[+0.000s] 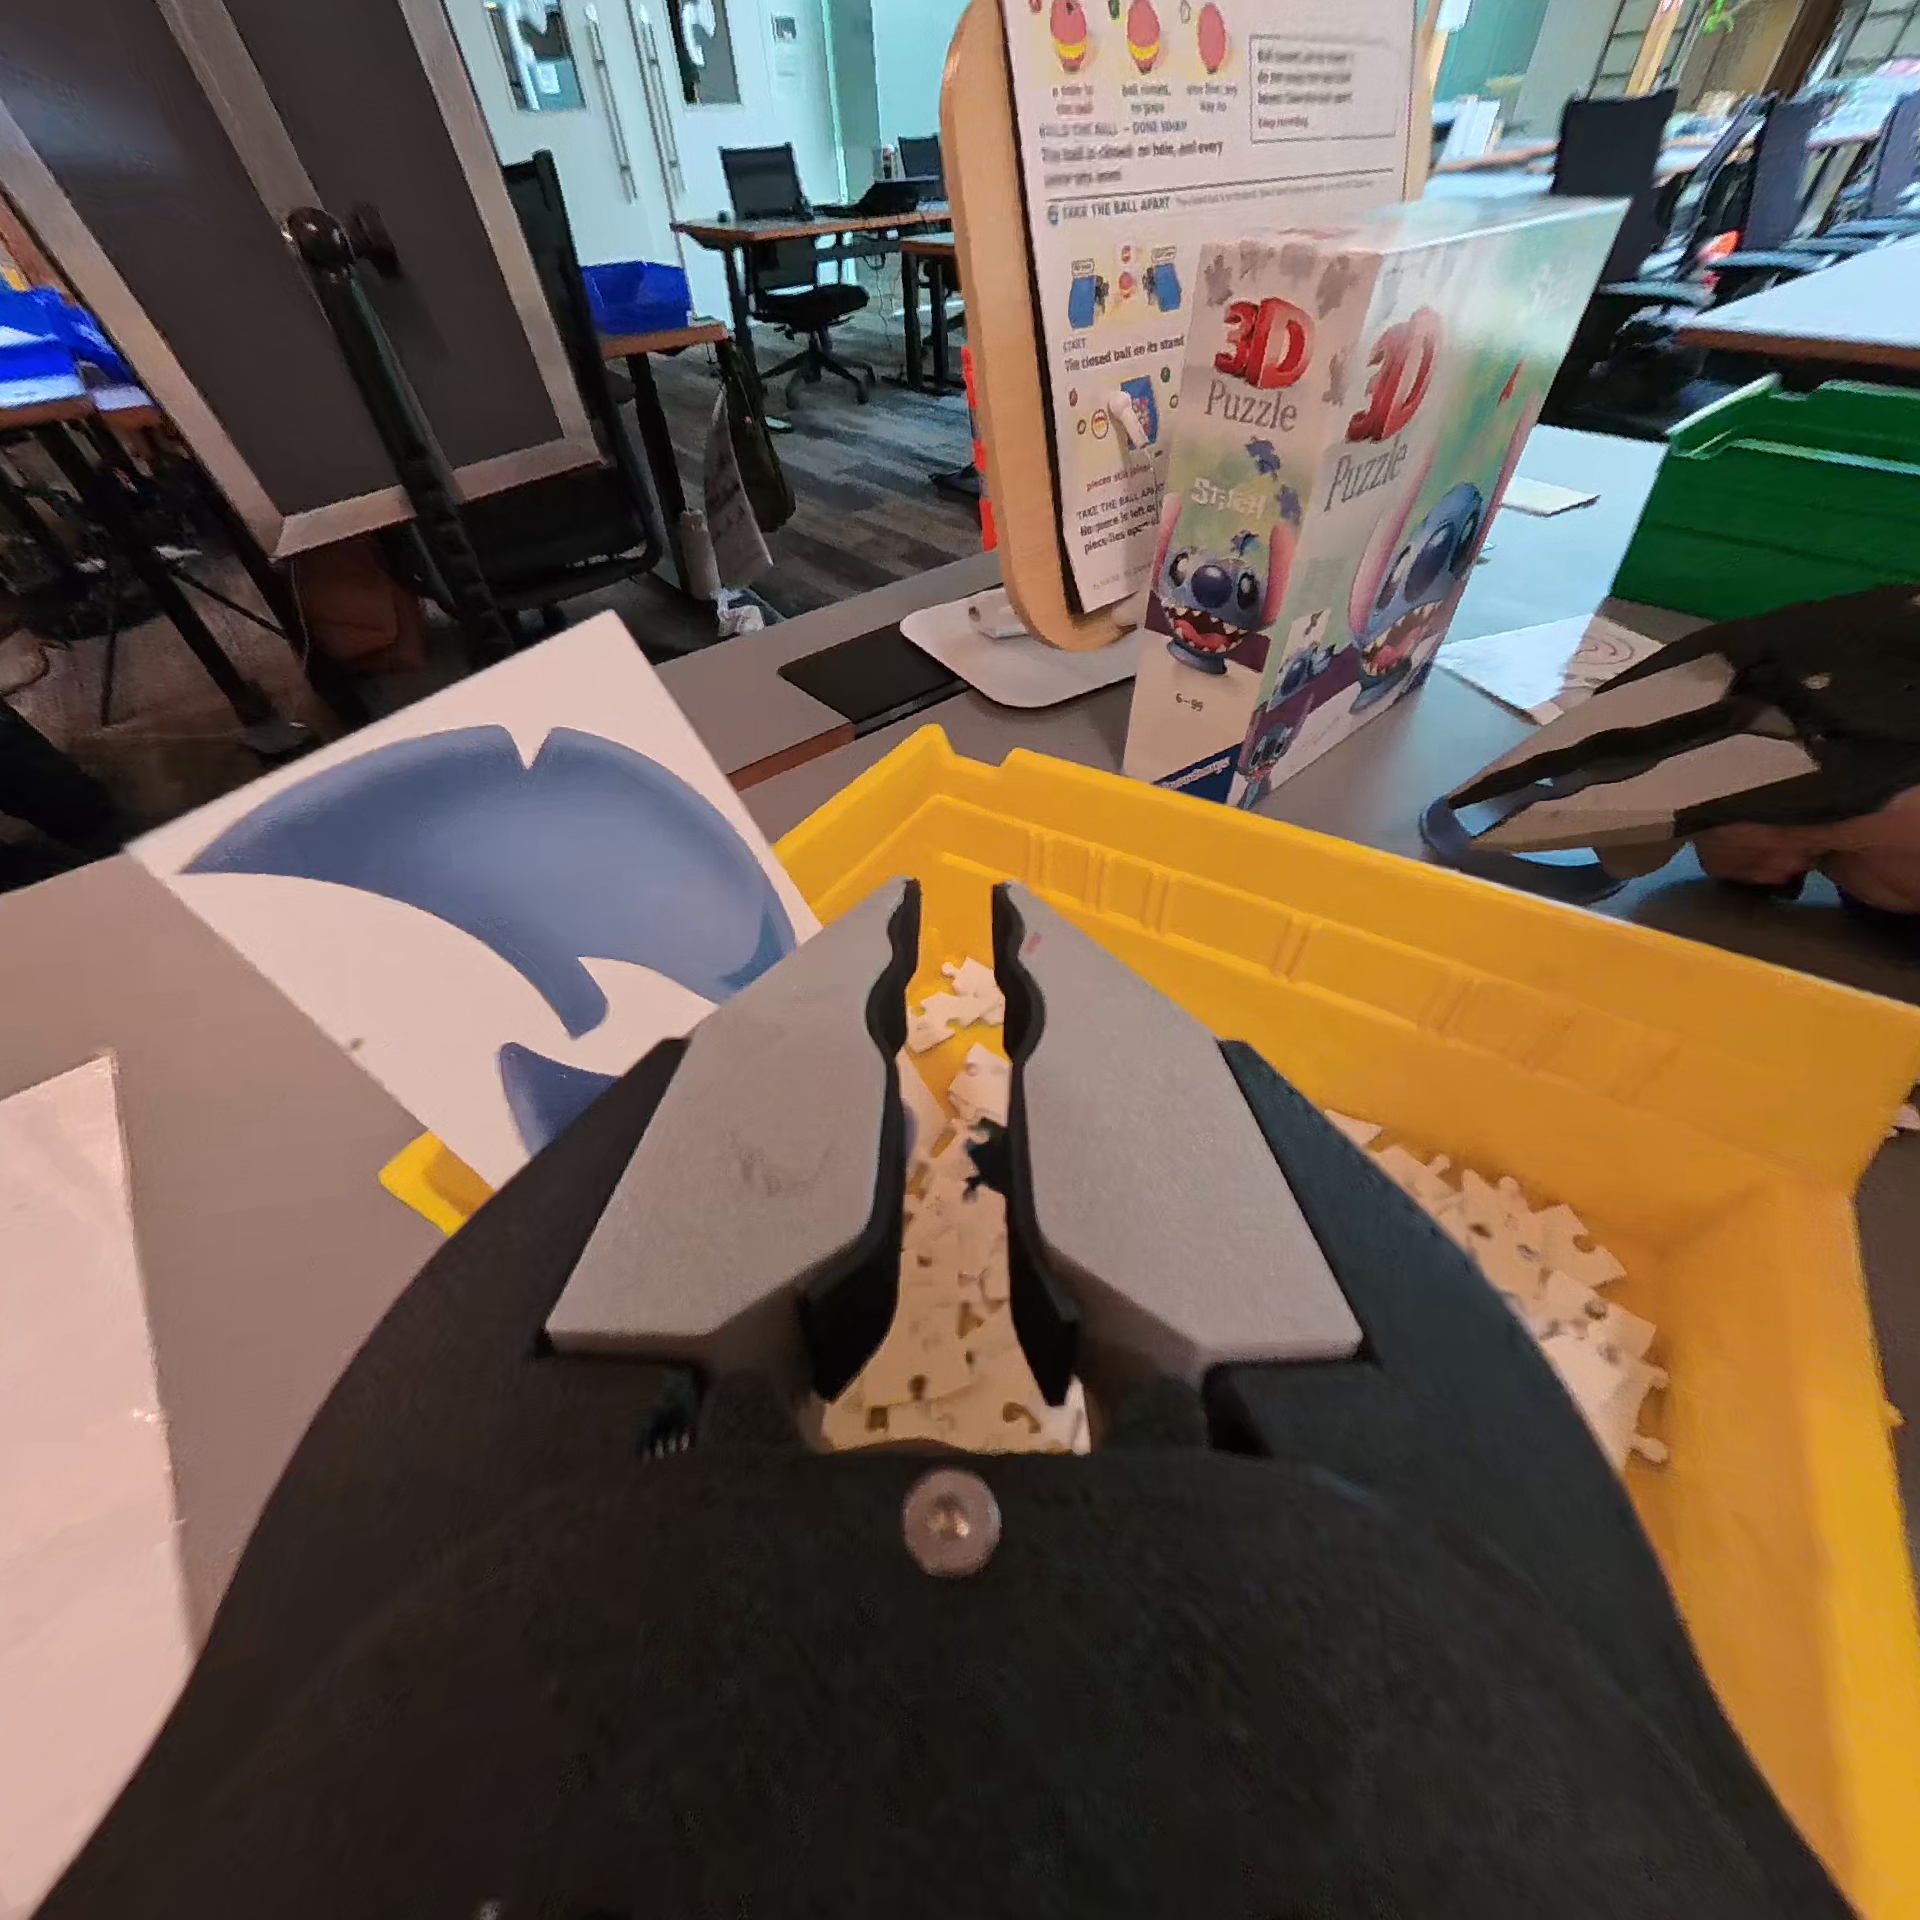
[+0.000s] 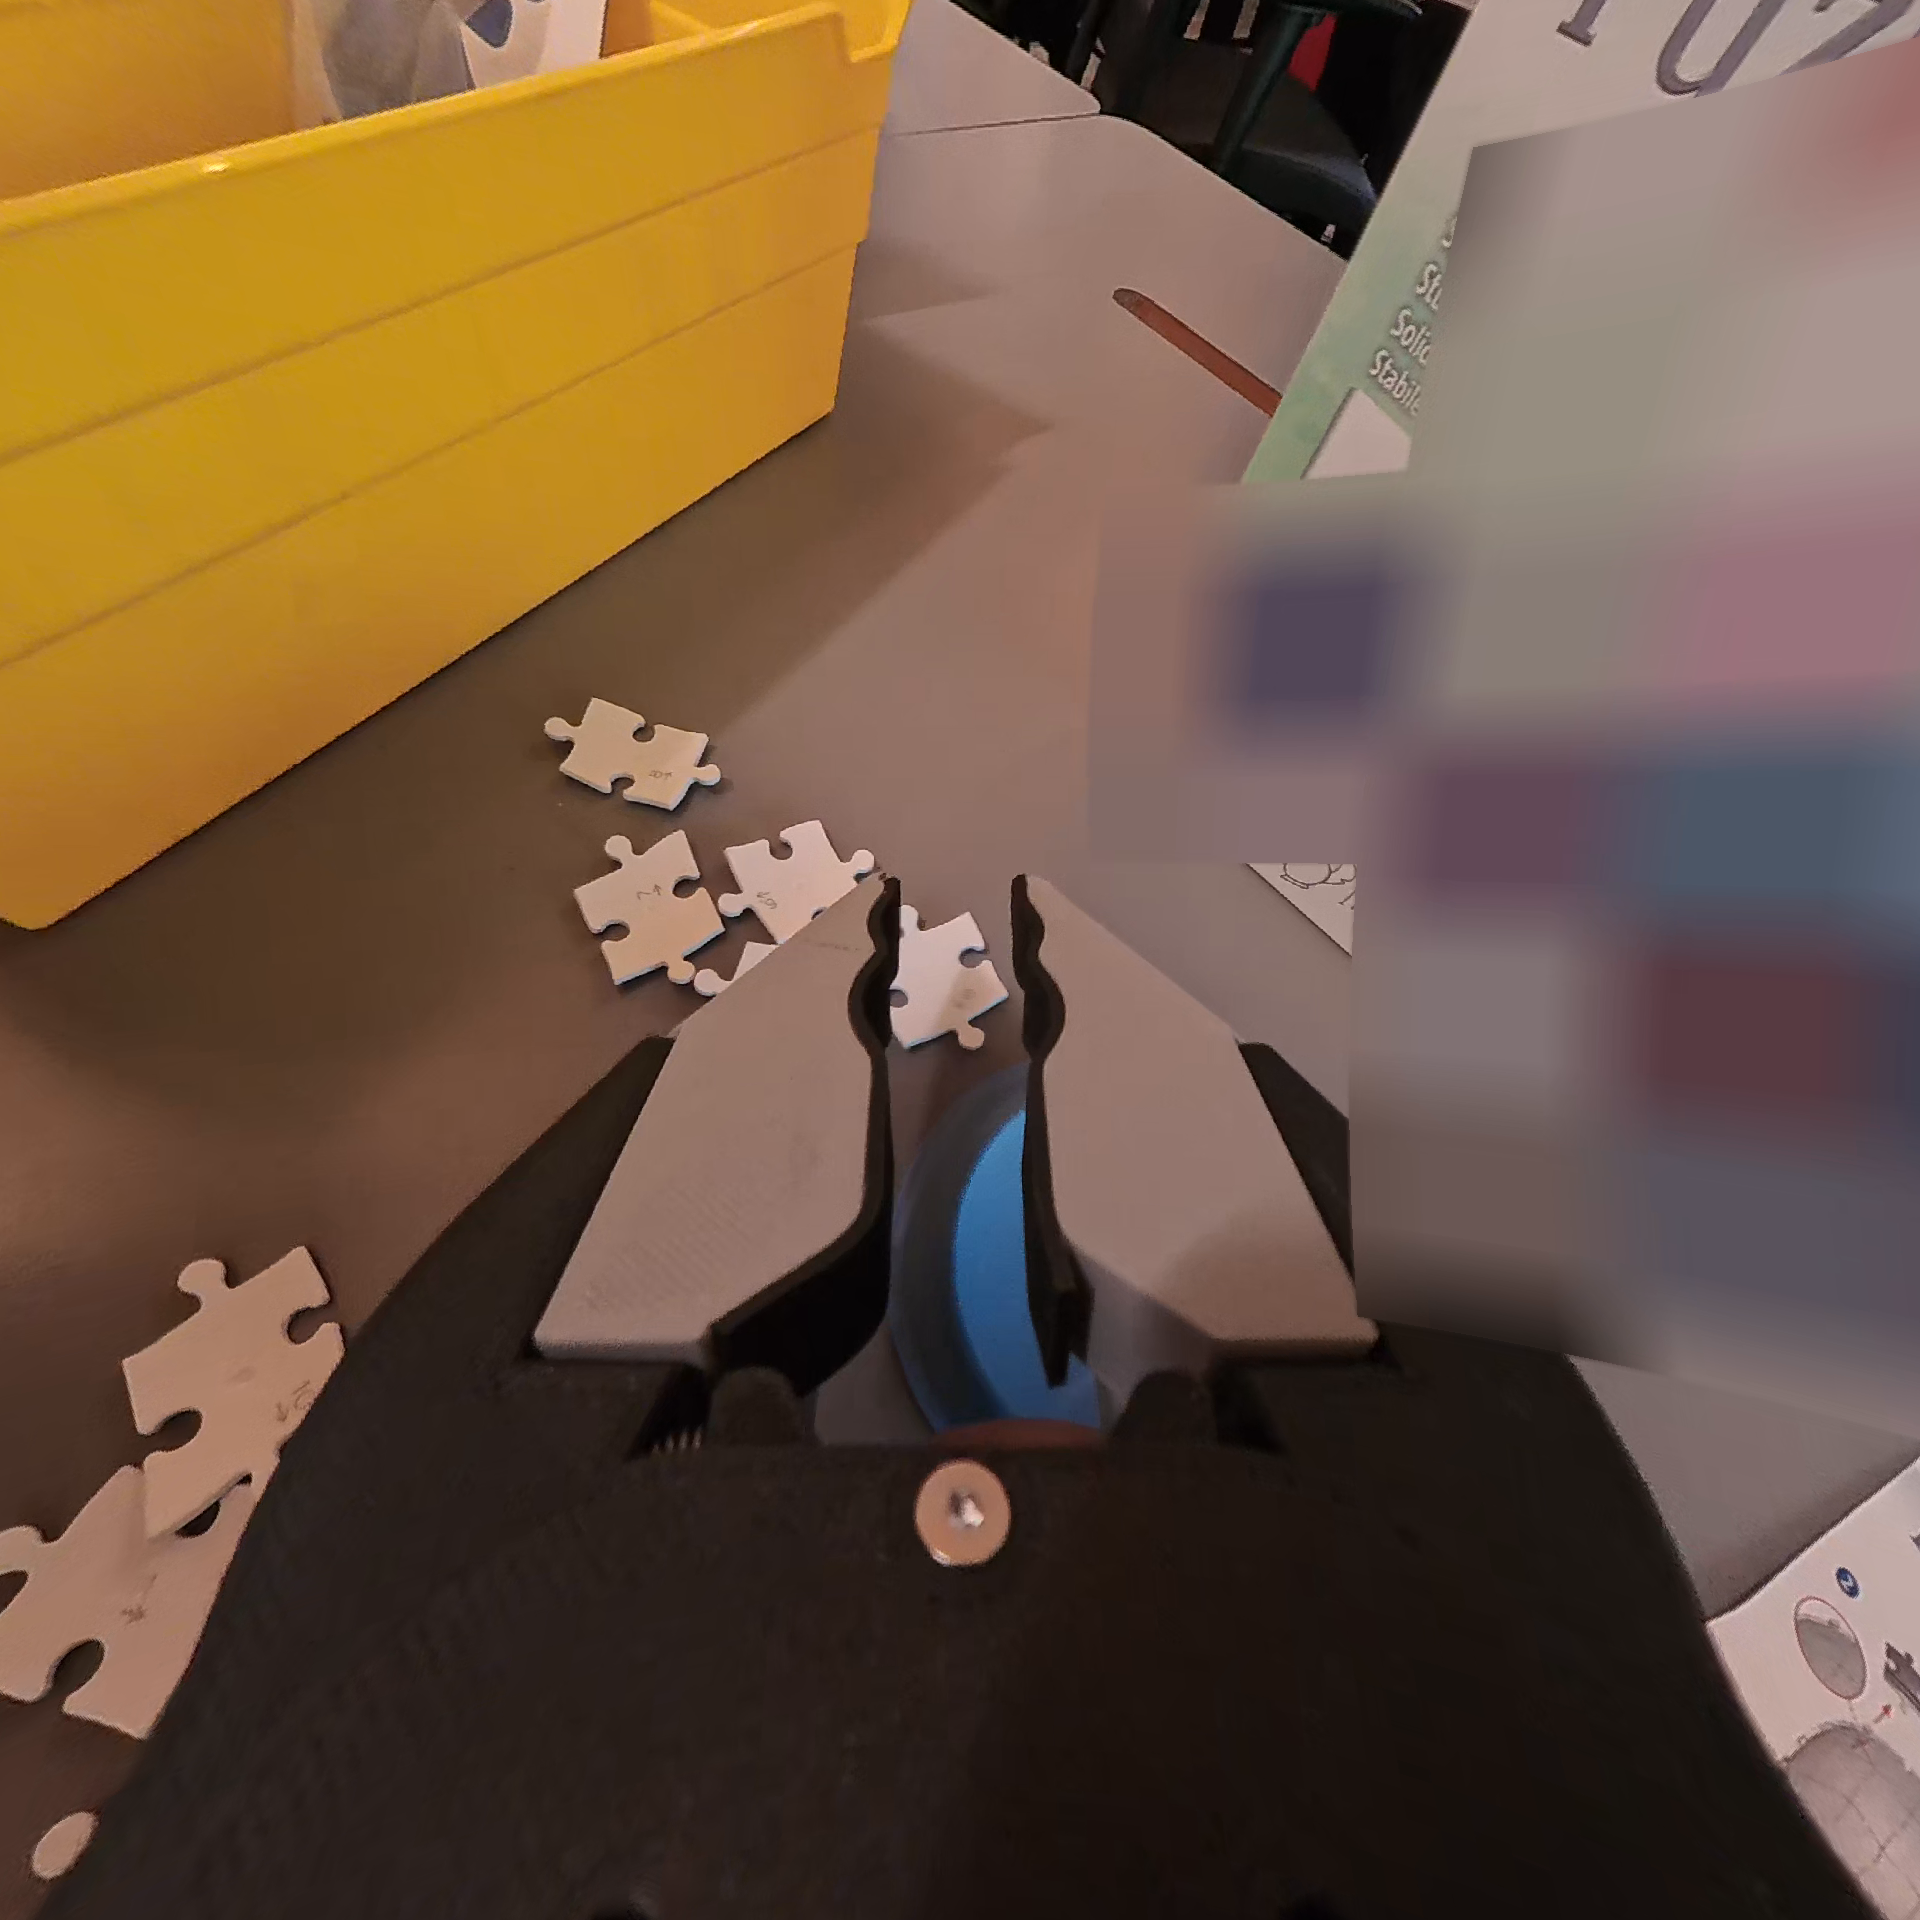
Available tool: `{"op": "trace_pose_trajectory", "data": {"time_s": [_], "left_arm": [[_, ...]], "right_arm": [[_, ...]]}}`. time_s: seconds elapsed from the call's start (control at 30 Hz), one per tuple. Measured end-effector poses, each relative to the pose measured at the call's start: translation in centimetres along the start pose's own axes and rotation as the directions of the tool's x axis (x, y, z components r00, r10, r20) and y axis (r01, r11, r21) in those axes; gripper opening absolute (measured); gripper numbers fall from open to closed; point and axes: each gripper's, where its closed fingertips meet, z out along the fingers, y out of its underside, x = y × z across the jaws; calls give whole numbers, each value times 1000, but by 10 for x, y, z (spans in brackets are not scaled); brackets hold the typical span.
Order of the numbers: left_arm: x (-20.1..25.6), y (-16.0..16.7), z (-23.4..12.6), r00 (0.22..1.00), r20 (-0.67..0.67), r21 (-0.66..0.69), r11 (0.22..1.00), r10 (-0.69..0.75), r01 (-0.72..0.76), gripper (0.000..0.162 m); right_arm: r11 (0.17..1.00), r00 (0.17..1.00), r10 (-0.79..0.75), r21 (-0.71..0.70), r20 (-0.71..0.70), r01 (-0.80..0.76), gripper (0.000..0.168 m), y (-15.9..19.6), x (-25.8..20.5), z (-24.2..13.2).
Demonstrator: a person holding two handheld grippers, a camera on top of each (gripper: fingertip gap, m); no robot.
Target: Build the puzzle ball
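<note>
My left gripper, fingers slightly apart and empty, hangs over the yellow bin of loose pieces. My right gripper, also apart and empty, is nearer a white piece lying flat on the table straight ahead between its tips, beside the bin's corner.

We see bare table between yellow bin wall and loose pieces; puzzle box blocks behind the bin.
</note>
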Motion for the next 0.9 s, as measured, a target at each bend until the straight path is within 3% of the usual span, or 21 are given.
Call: {"op": "trace_pose_trajectory", "data": {"time_s": [0.47,0.9], "left_arm": [[10,3,0,979,-144,-2,989,-147,148,10],[12,2,-1,986,-130,21,994,-106,110,11]], "right_arm": [[1000,1000,-6,-2,7,6,18,0,-2,0],[1000,1000,-3,24,31,3,18,-4,-9,-2]]}}
